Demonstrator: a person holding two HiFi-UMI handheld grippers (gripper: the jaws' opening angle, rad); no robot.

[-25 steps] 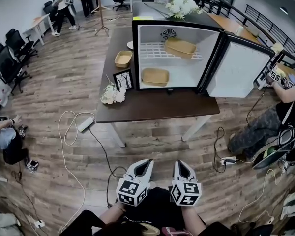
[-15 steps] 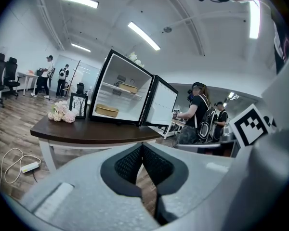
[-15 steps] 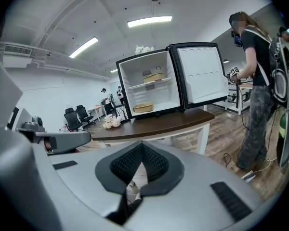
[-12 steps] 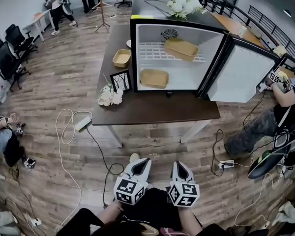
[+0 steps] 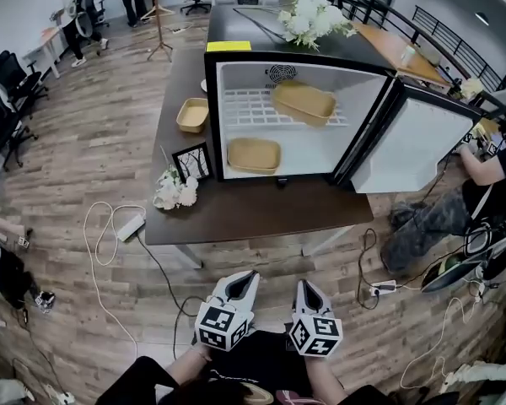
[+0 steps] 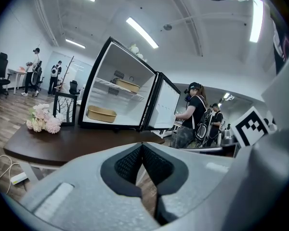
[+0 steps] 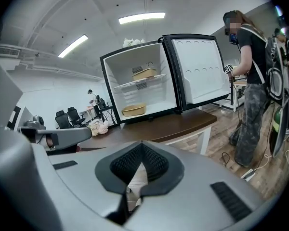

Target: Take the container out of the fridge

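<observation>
A small fridge (image 5: 297, 115) stands on a dark table (image 5: 253, 213), its door (image 5: 413, 146) swung open to the right. Inside, one tan container (image 5: 304, 101) rests tilted on the wire shelf and another tan container (image 5: 254, 154) sits on the fridge floor. Both show in the left gripper view, lower (image 6: 101, 113) and upper (image 6: 130, 85), and in the right gripper view, lower (image 7: 133, 110) and upper (image 7: 144, 73). My left gripper (image 5: 247, 278) and right gripper (image 5: 308, 286) hang side by side well short of the table, both shut and empty.
A third tan container (image 5: 192, 115), a picture frame (image 5: 191, 162) and white flowers (image 5: 174, 191) sit on the table left of the fridge. Cables and a power strip (image 5: 128, 224) lie on the wooden floor. A person (image 5: 489, 175) is beside the open door.
The table and fridge have come nearer and shifted a little left in the head view. Both grippers keep their place and stay shut. People at the far left have walked on.
</observation>
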